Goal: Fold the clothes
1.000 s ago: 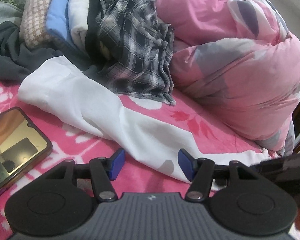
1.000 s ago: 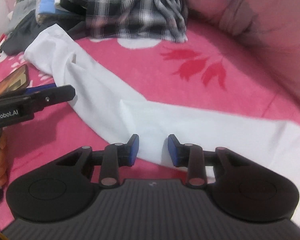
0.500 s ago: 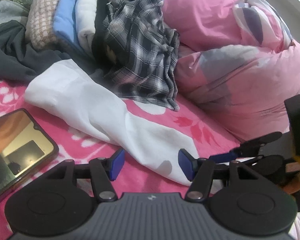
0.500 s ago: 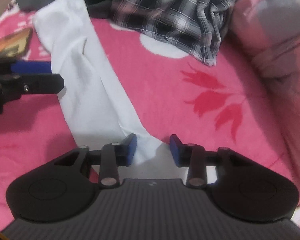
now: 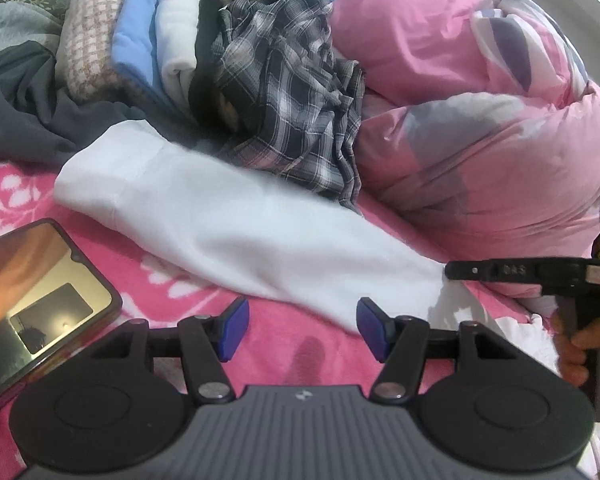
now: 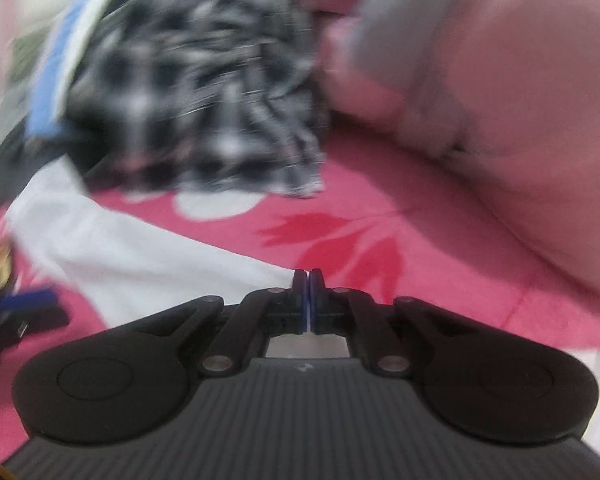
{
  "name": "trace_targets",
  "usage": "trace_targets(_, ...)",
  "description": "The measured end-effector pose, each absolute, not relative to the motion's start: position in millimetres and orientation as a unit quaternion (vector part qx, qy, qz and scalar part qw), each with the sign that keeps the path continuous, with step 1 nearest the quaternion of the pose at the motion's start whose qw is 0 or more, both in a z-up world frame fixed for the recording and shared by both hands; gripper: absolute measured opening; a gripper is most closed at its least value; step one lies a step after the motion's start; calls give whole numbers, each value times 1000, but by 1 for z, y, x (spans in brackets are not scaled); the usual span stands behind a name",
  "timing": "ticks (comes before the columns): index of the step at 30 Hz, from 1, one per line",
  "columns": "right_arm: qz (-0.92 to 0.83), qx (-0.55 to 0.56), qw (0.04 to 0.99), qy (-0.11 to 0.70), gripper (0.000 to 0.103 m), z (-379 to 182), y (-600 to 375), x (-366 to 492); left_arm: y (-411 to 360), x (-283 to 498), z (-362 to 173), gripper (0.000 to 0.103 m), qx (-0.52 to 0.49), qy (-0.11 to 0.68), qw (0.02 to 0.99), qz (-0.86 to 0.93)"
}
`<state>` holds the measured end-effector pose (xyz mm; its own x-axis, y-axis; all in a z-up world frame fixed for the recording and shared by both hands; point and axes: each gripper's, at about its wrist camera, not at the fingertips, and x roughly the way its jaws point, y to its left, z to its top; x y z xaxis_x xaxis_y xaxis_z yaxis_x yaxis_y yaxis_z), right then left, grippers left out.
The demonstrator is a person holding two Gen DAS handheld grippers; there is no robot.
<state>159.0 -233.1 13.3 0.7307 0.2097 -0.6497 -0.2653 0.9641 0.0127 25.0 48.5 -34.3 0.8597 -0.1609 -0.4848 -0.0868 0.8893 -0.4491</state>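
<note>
On a pink floral bedspread (image 5: 284, 344), the white garment (image 5: 240, 236) lies stretched out. The right gripper (image 6: 308, 280) pinches its edge; the left gripper (image 5: 298, 330) waits spread. Next, likely carrying that end over.

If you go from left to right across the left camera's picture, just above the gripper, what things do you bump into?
Phone → white garment → right gripper, shut on the garment's end → hand holding that gripper.
</note>
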Motion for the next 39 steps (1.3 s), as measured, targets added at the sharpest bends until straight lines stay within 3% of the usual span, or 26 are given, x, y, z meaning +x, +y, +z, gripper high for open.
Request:
trace_targets(9, -6, 43, 930, 366, 2, -22, -256, 187, 48, 25, -35, 61, -233, 264, 936, -19)
trace_targets(15, 4, 19, 945, 325, 5, 19, -251, 164, 47, 24, -35, 61, -230, 263, 937, -17)
trace_targets(18, 114, -29, 940, 321, 8, 47, -219, 151, 46, 24, -35, 62, -225, 260, 939, -15)
trace_targets(22, 282, -133, 894, 322, 24, 72, -141, 138, 41, 24, -37, 63, -213, 261, 941, -11)
trace_targets(29, 435, -338, 764, 337, 41, 51, 1, 134, 43, 23, -39, 63, -220, 260, 940, -10)
trace_targets(34, 445, -411, 713, 352, 45, 19, 41, 150, 43, 23, -40, 63, -222, 259, 940, -8)
trace_targets(39, 443, -414, 704, 371, 42, -1, 52, 170, 44, 24, -41, 63, -224, 260, 939, -7)
